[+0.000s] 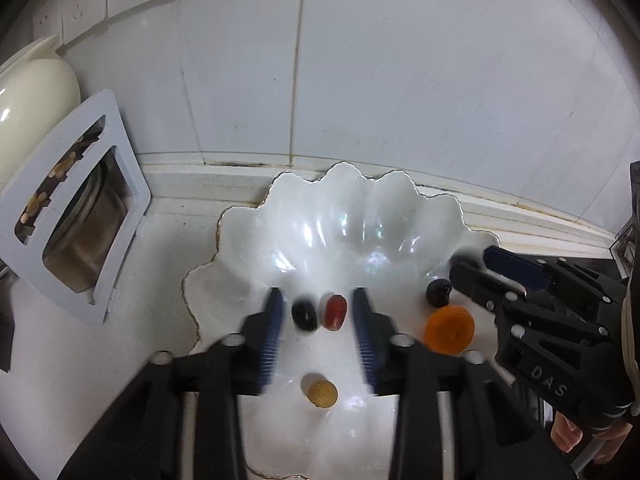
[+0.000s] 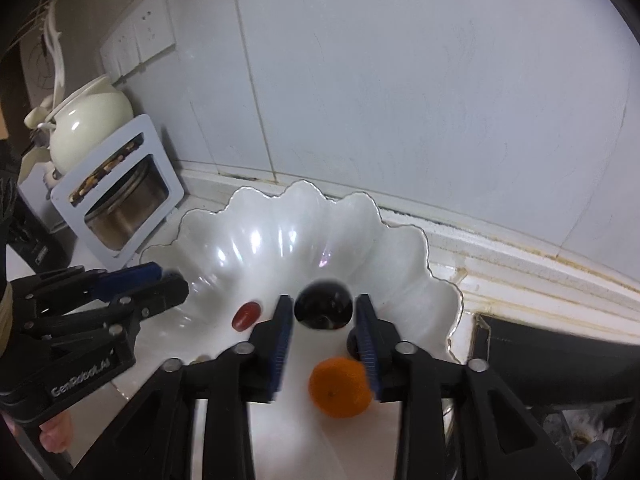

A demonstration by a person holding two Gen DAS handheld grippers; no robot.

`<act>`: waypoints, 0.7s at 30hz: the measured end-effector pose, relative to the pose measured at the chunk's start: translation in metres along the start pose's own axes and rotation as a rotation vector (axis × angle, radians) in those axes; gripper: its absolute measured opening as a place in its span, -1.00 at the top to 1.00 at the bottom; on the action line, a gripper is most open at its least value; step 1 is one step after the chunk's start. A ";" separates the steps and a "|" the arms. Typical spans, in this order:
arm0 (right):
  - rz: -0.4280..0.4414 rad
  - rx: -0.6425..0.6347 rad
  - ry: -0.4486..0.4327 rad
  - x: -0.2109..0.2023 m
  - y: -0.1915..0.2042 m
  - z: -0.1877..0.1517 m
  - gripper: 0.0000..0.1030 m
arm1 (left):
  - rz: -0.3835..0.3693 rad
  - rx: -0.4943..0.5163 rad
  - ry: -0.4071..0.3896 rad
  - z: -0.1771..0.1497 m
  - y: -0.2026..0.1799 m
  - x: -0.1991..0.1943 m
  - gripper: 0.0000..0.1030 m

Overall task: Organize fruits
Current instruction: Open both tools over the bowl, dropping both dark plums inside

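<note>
The right gripper [image 2: 323, 316], jaws parted around a dark round fruit [image 2: 323, 309] and seemingly gripping it above the shell-shaped dish [image 2: 400, 240] near its right rim, should lower gently before releasing, while the left gripper [image 1: 318, 312] hovers open, empty.

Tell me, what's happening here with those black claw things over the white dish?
A person holds two grippers over a shell-shaped white dish on a kitchen counter, sorting small fruits. The right gripper has a dark round fruit between its fingers; whether they pinch it yet is unclear. The left gripper hangs open around a dark fruit and a red one. An orange and a yellowish fruit lie in the dish.
</note>
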State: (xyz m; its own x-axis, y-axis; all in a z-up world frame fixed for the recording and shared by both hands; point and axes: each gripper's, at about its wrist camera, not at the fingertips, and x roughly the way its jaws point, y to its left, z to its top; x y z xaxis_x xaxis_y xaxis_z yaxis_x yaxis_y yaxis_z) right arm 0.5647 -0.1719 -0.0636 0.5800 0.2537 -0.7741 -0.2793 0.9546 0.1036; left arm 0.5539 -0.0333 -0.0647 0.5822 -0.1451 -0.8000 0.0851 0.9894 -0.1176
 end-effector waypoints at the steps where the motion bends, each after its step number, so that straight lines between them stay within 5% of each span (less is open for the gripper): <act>1: -0.007 0.008 -0.003 0.000 -0.001 0.000 0.04 | 0.001 0.001 -0.002 0.000 0.000 -0.001 0.20; 21: -0.045 -0.003 -0.152 -0.076 0.005 -0.017 0.04 | 0.088 0.039 -0.149 -0.021 -0.006 -0.086 -0.37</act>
State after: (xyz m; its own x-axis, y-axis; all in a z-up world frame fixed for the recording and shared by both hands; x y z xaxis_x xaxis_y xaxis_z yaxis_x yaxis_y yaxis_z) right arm 0.5061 -0.1894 -0.0149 0.7010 0.2315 -0.6745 -0.2526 0.9651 0.0686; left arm 0.4863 -0.0270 -0.0071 0.7017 -0.0591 -0.7100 0.0578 0.9980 -0.0259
